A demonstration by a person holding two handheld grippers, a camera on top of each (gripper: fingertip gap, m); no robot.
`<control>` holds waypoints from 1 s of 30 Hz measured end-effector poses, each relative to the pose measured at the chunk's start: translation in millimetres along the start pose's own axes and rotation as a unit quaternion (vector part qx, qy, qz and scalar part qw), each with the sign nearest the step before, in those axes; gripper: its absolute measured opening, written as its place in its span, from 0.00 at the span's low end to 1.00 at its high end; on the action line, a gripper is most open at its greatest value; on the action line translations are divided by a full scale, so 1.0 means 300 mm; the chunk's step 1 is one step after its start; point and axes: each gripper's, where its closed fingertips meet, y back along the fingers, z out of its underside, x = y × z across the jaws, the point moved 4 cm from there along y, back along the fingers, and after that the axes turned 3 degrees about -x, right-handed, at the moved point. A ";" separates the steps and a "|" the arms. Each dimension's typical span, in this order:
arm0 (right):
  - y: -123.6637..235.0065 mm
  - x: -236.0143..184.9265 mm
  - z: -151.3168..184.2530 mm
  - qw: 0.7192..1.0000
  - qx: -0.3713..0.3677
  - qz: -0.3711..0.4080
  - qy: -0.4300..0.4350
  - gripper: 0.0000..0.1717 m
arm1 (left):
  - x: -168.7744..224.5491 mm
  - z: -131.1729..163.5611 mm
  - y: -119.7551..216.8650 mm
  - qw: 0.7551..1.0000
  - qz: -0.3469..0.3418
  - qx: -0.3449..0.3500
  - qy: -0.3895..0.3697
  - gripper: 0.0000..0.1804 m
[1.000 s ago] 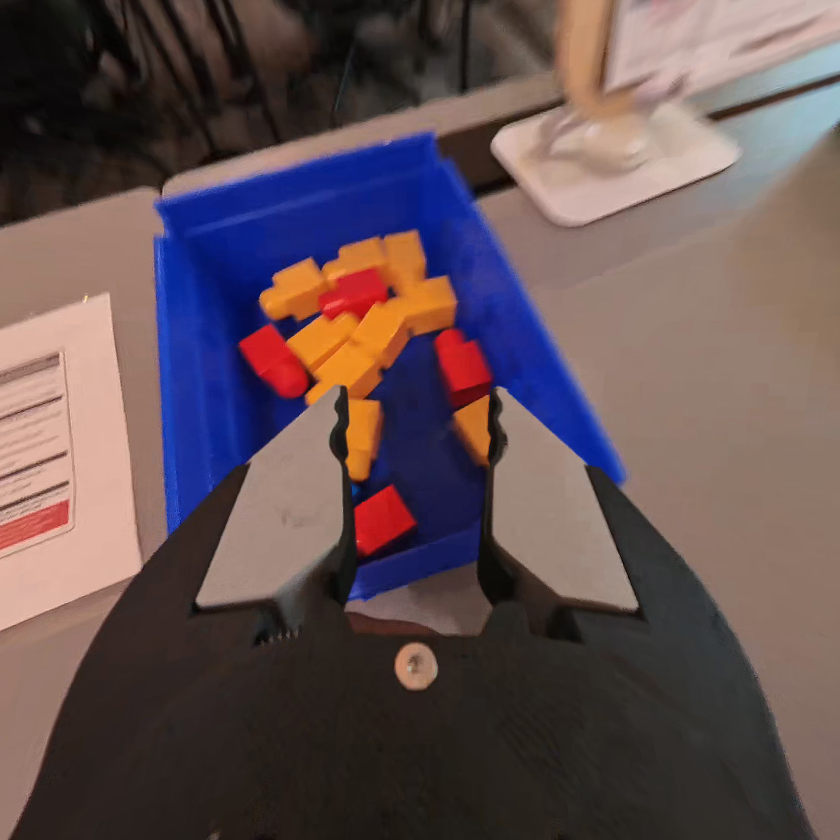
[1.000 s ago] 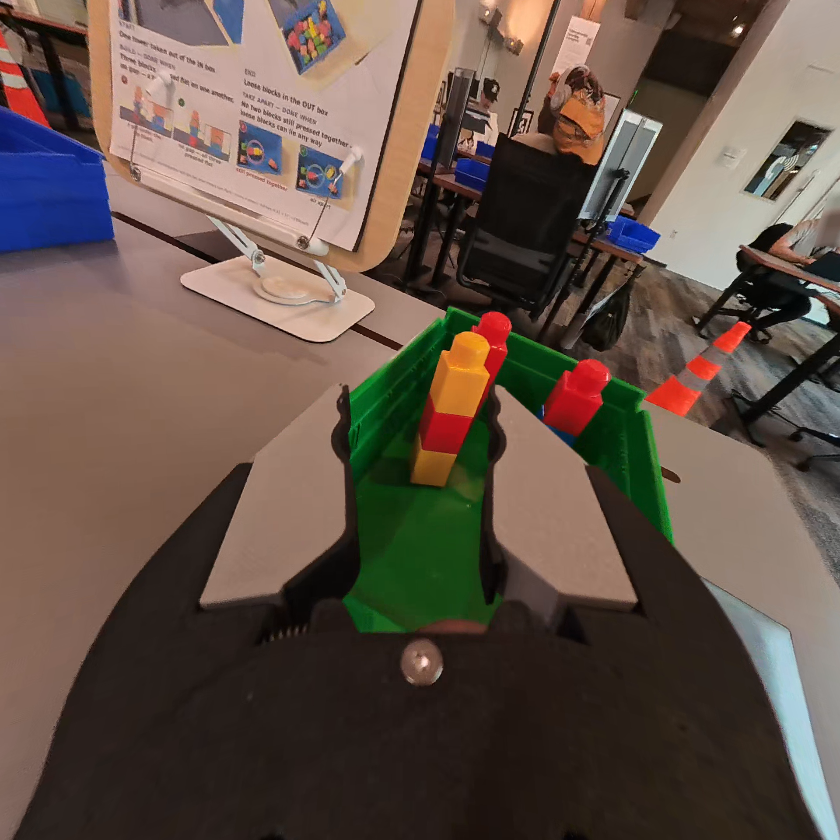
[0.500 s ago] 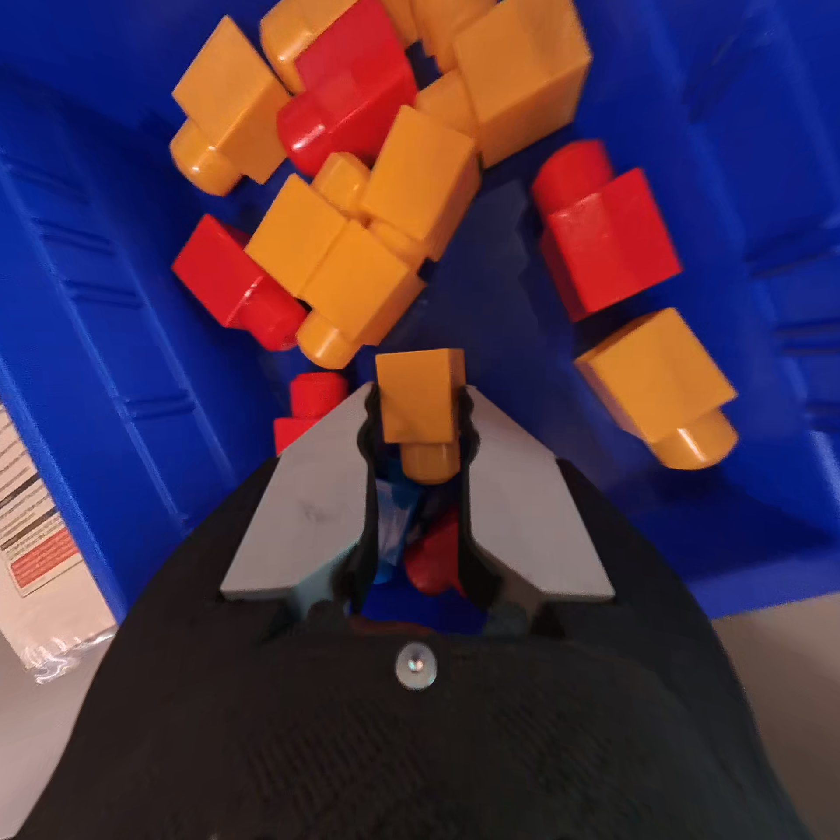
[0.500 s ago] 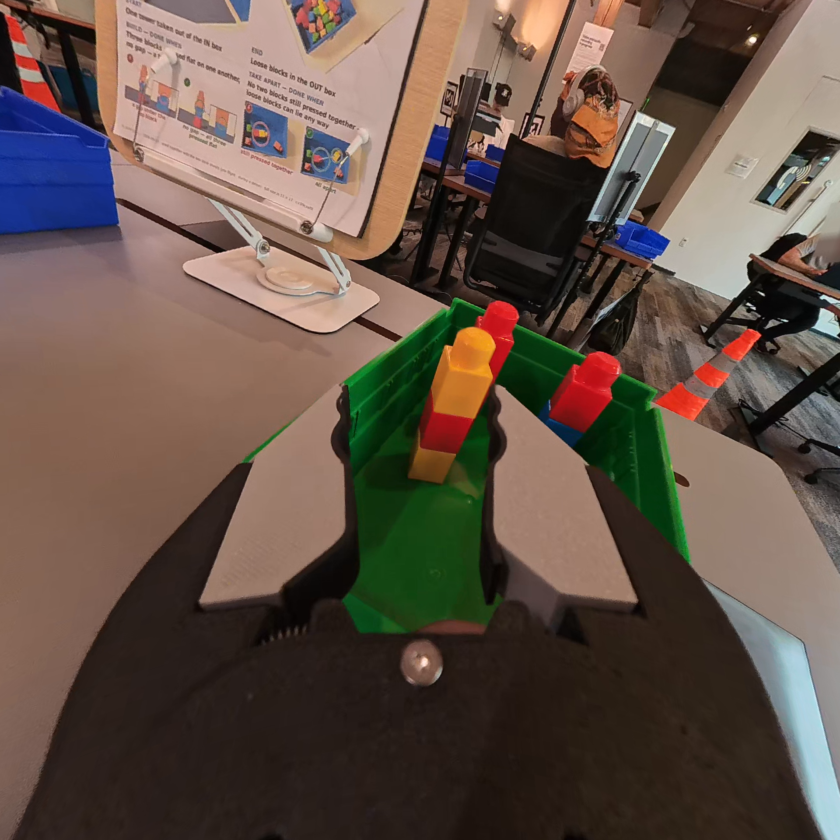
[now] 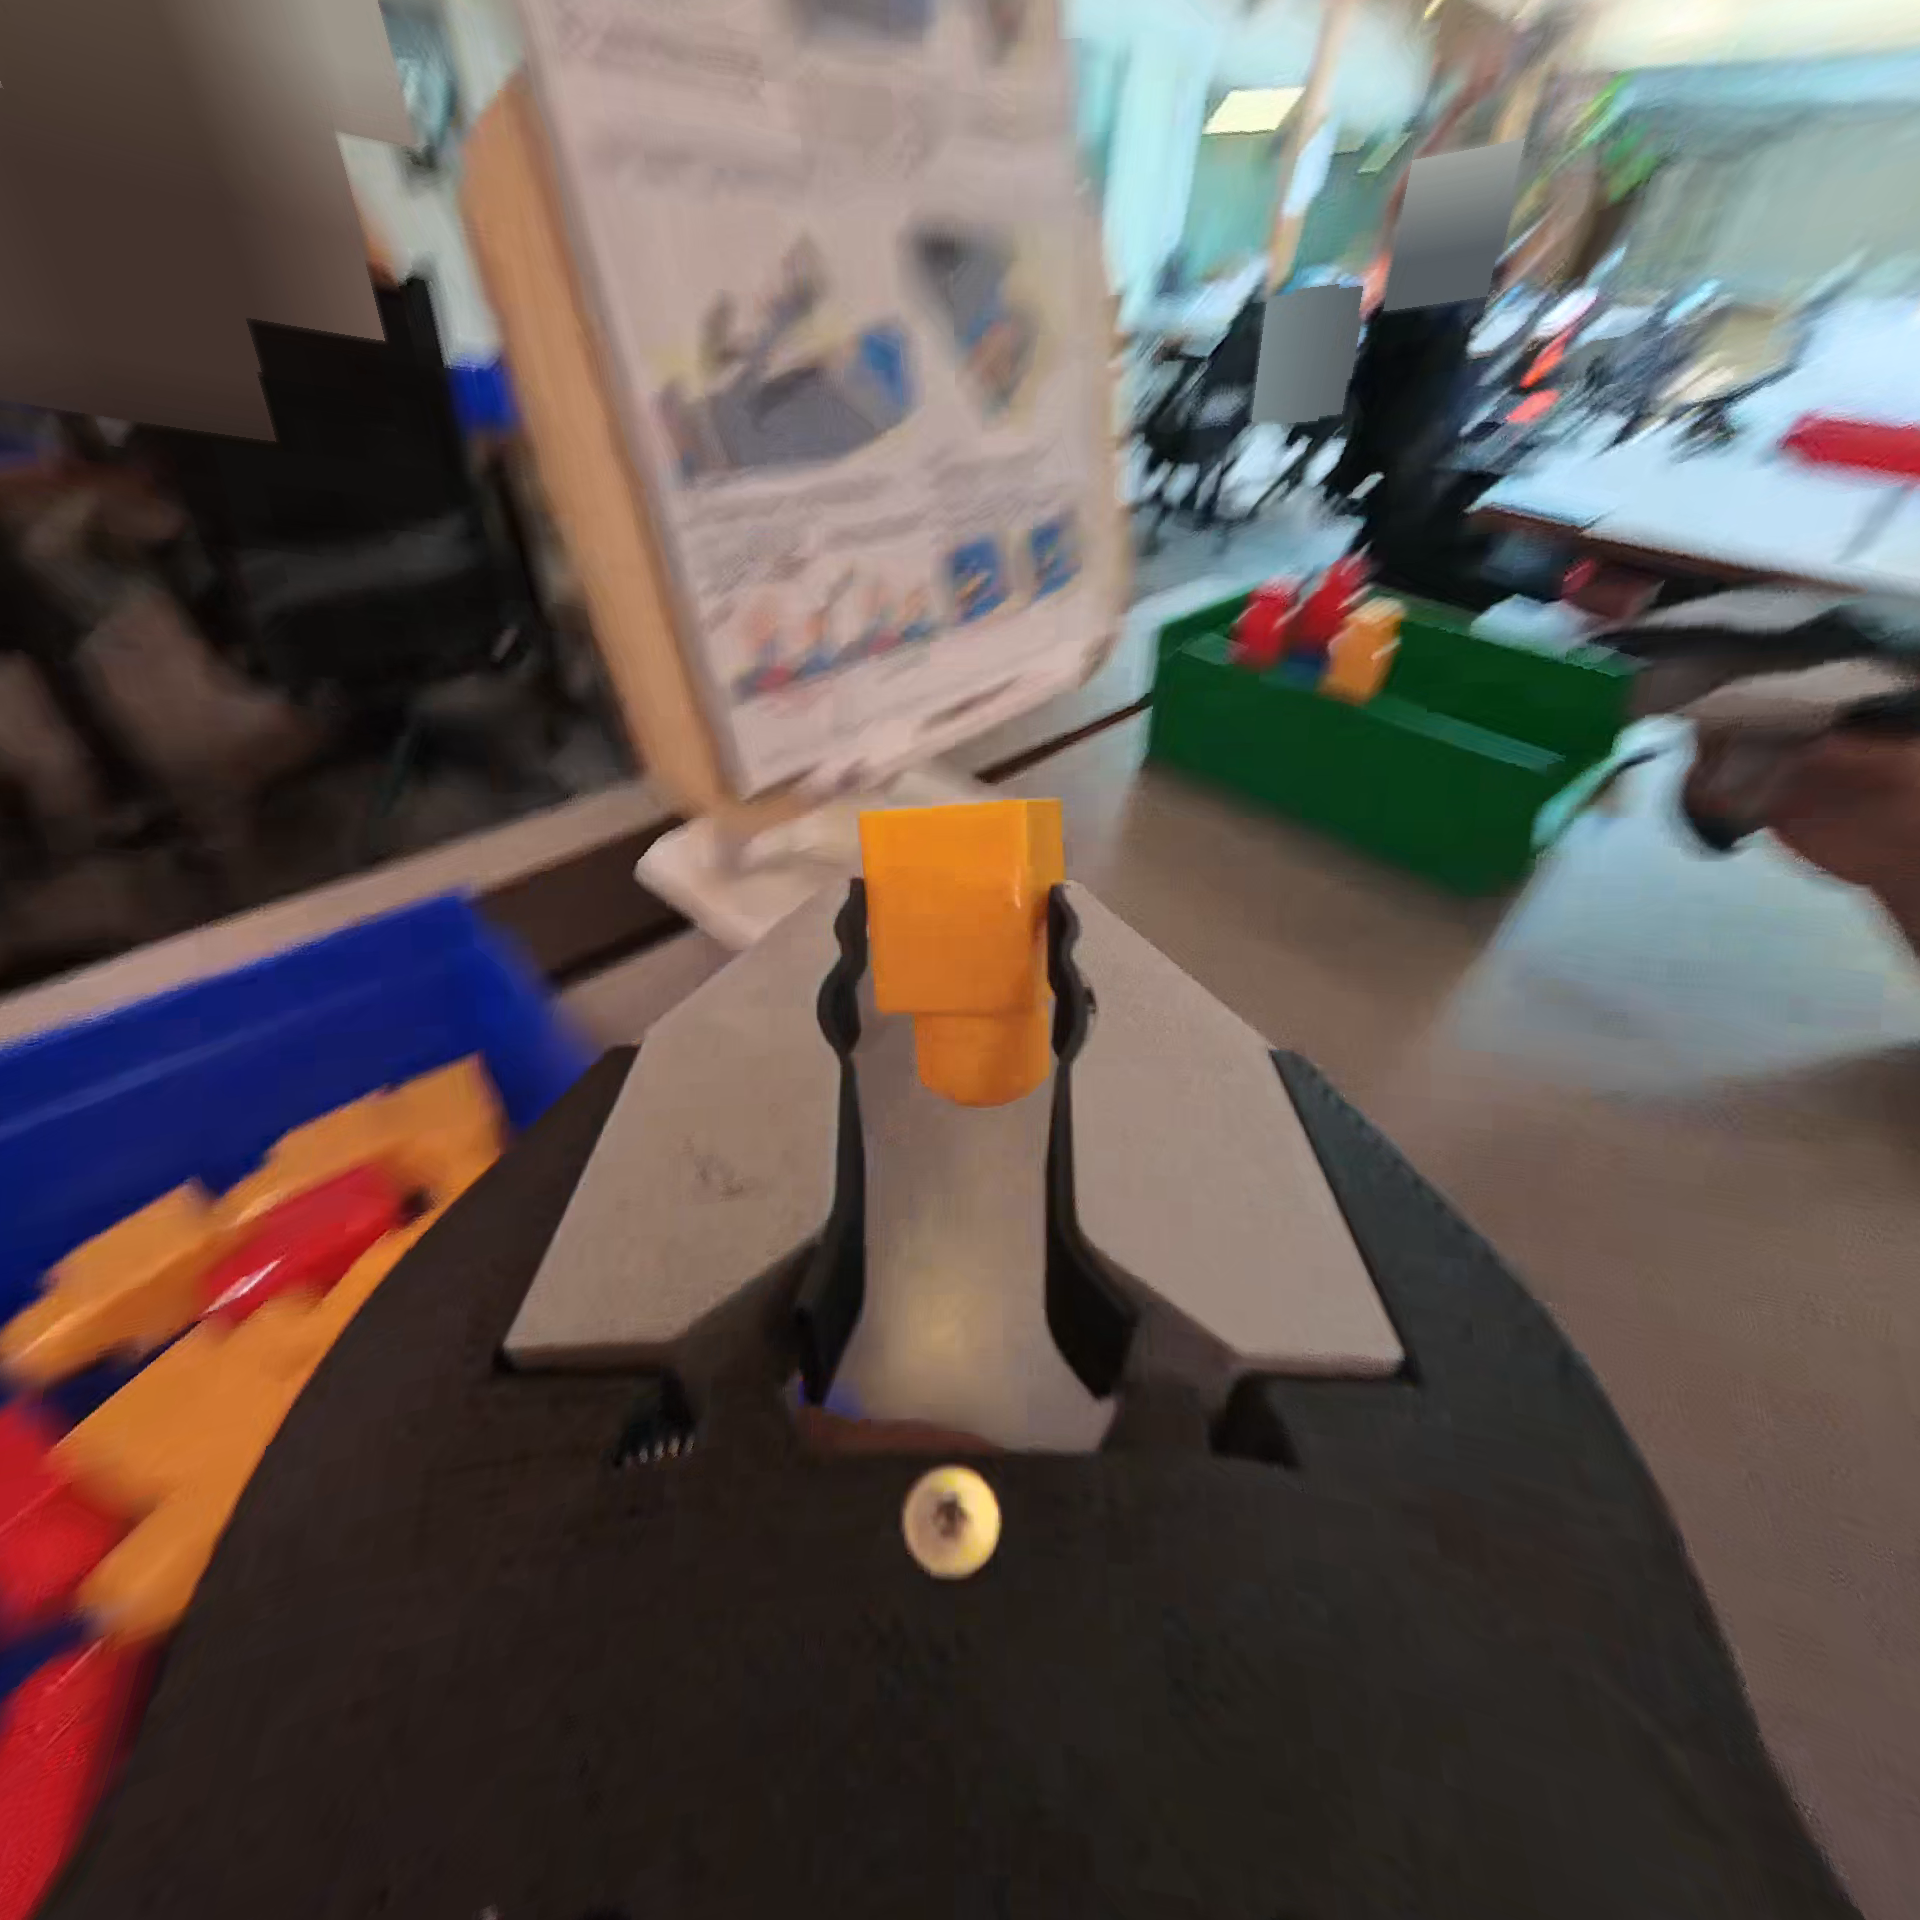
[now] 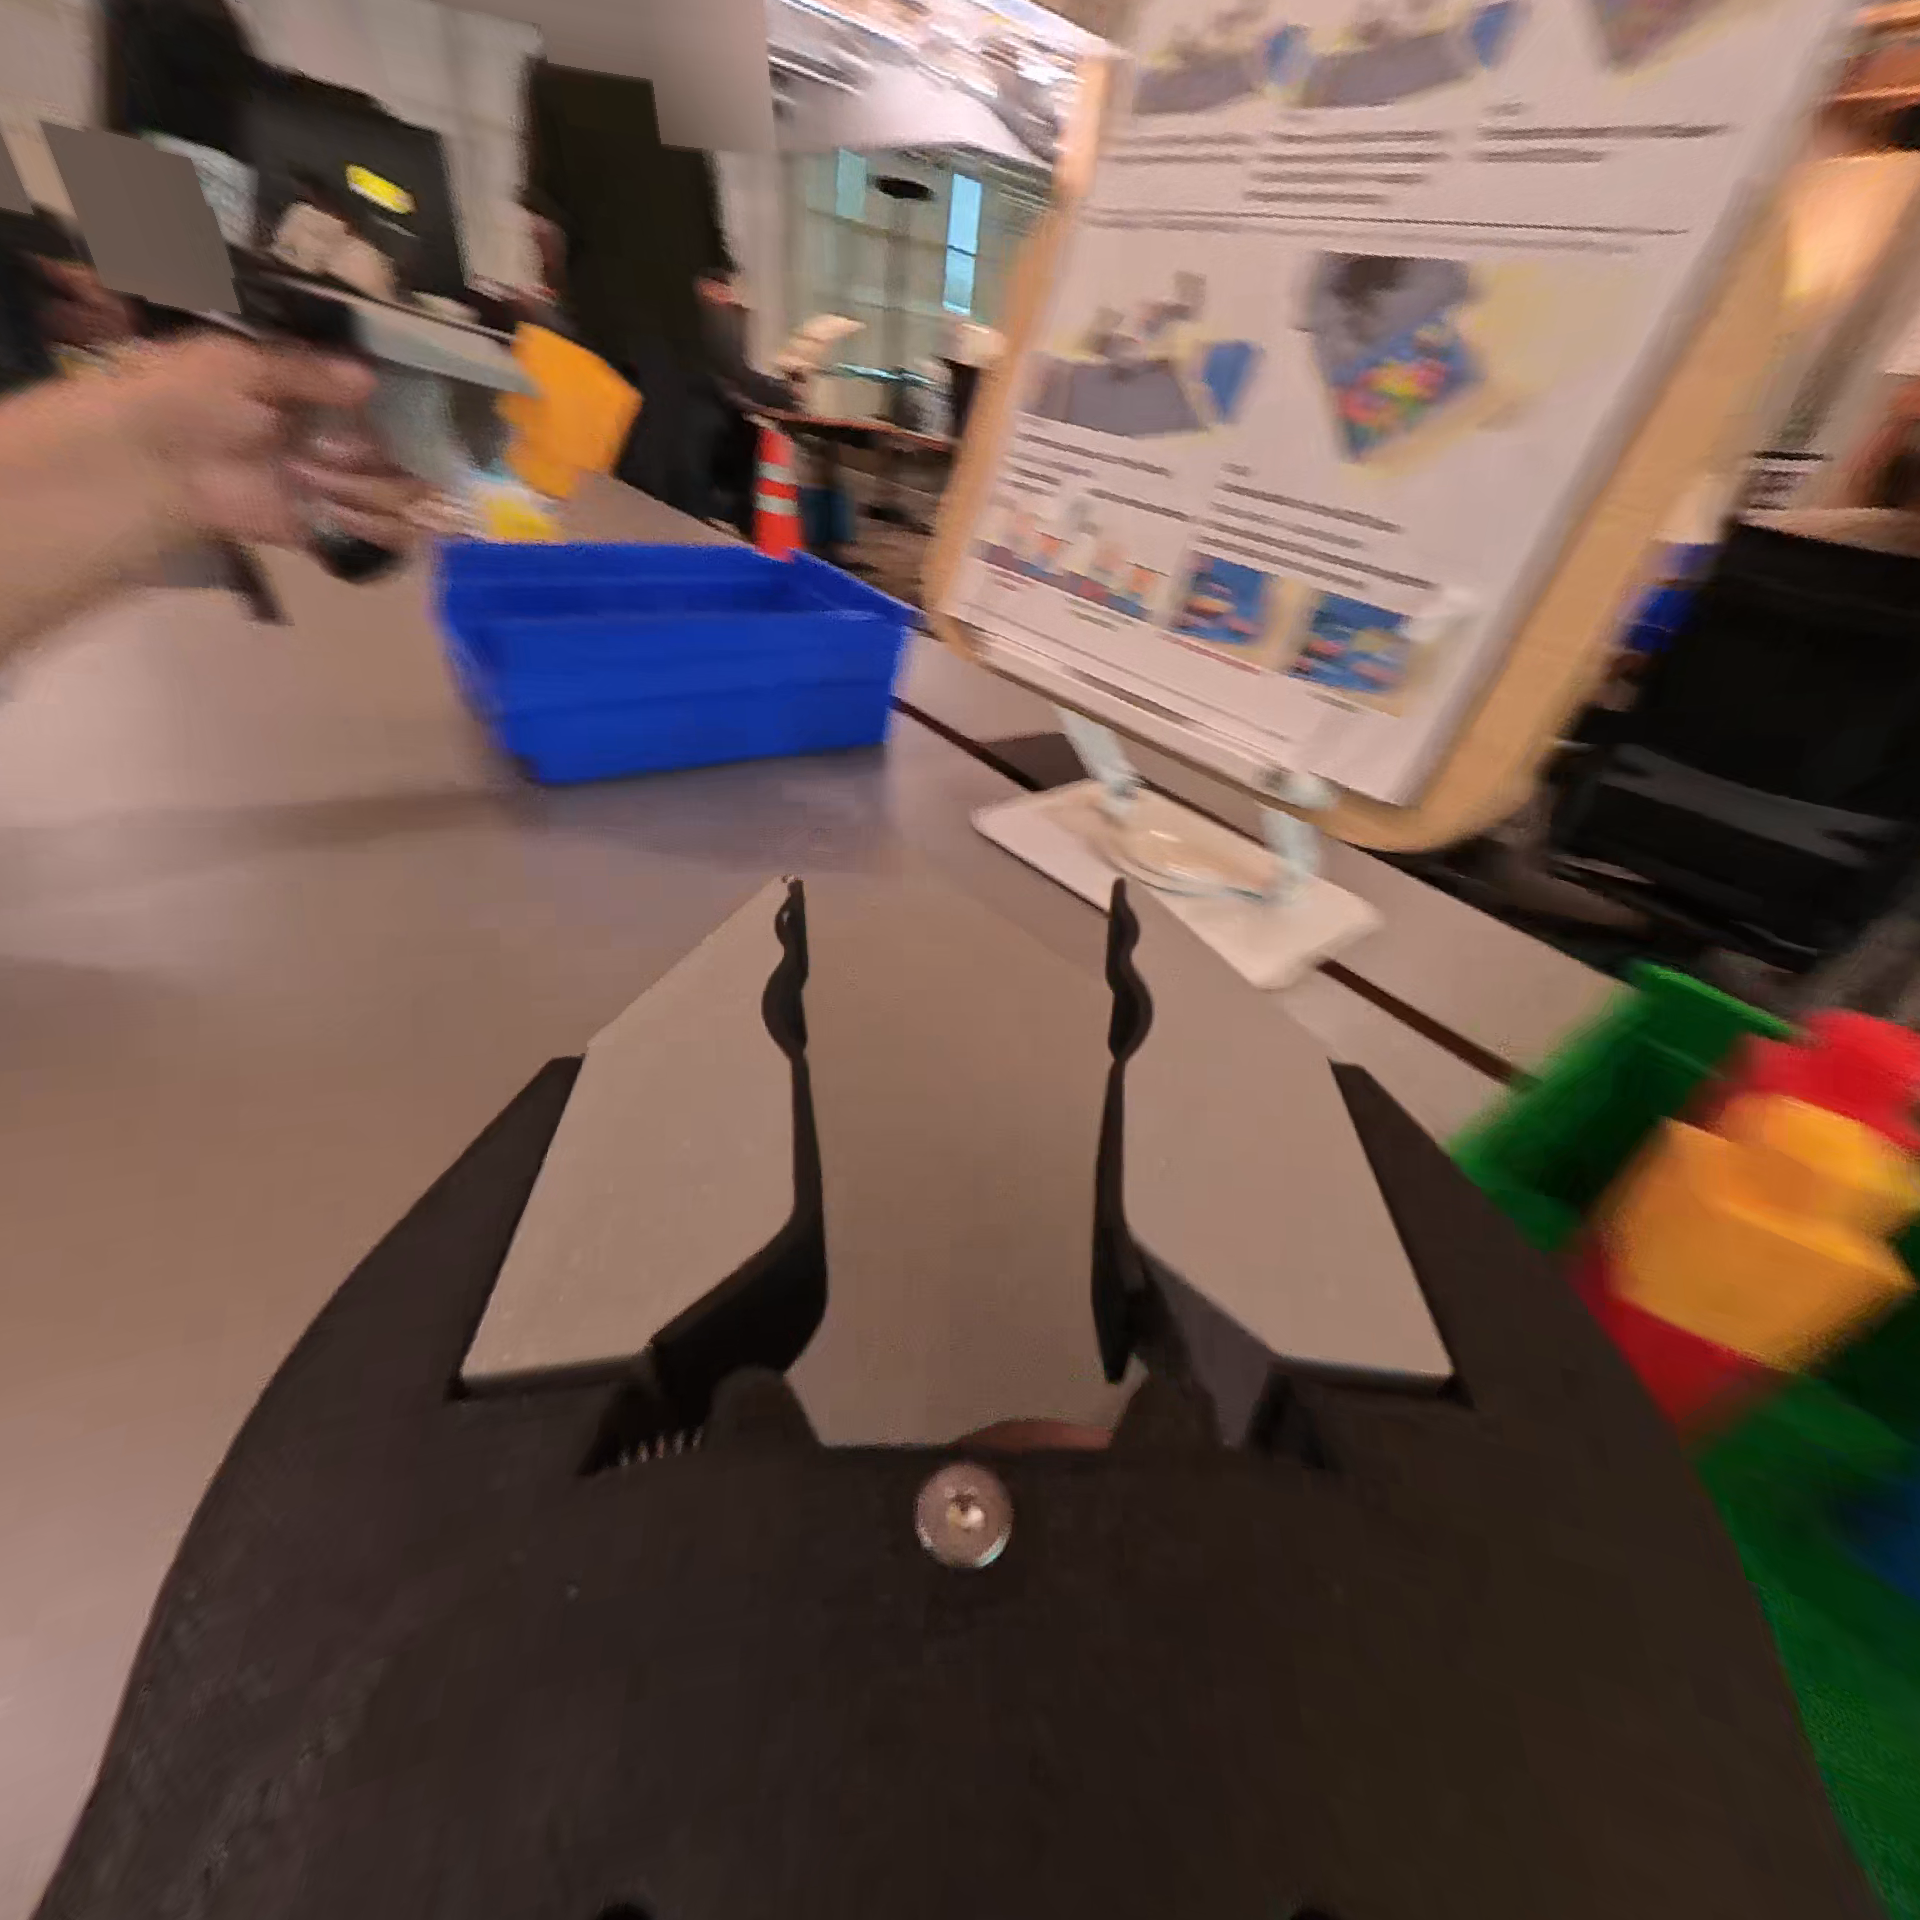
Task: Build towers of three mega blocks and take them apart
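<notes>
My left gripper [image 5: 953, 935] is shut on an orange block [image 5: 956, 925], stud toward the camera, held in the air above the grey table [image 5: 1558, 1195]. The right wrist view shows that gripper [image 6: 499, 374] with the orange block [image 6: 569, 418] above the blue bin [image 6: 665, 665]. The blue bin [image 5: 229, 1029] at lower left holds several loose orange and red blocks [image 5: 281, 1257]. My right gripper [image 6: 956, 914] is open and empty over the table [image 6: 312, 935]. The green bin [image 6: 1662, 1101] with a blurred block tower [image 6: 1766, 1236] is at its right. The green bin [image 5: 1382, 748] also shows far right in the left wrist view.
An instruction board on a white stand [image 6: 1195, 883] stands at the table's far edge between the bins, also in the left wrist view [image 5: 831, 416]. A person's hand [image 6: 156, 468] holds the left gripper. Chairs and desks fill the room behind. The tips of one gripper are about 35 cm away from the tips of the other.
My left gripper closed on an orange block in the blue bin and lifted it out, swinging right. My right gripper, still open, swung left away from the green bin's towers.
</notes>
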 end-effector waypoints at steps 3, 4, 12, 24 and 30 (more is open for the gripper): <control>-0.153 -0.200 -0.018 0.987 0.023 -0.143 -0.063 0.31 | 0.278 -0.035 -0.085 0.986 0.122 0.116 0.015 0.18; -0.204 -0.265 -0.014 0.978 0.022 -0.189 -0.085 0.33 | 0.353 -0.030 -0.116 0.978 0.151 0.143 0.024 0.18; -0.353 -0.416 -0.050 0.945 0.080 -0.280 -0.149 0.33 | 0.601 0.040 -0.275 0.924 0.280 0.225 0.131 0.18; -0.311 -0.346 0.020 0.964 -0.023 -0.249 -0.091 0.15 | 0.602 0.160 -0.327 0.966 0.228 0.117 0.040 0.19; -0.303 -0.328 0.200 0.951 -0.224 -0.212 0.003 0.15 | 0.556 0.281 -0.330 0.979 0.185 -0.021 -0.083 0.29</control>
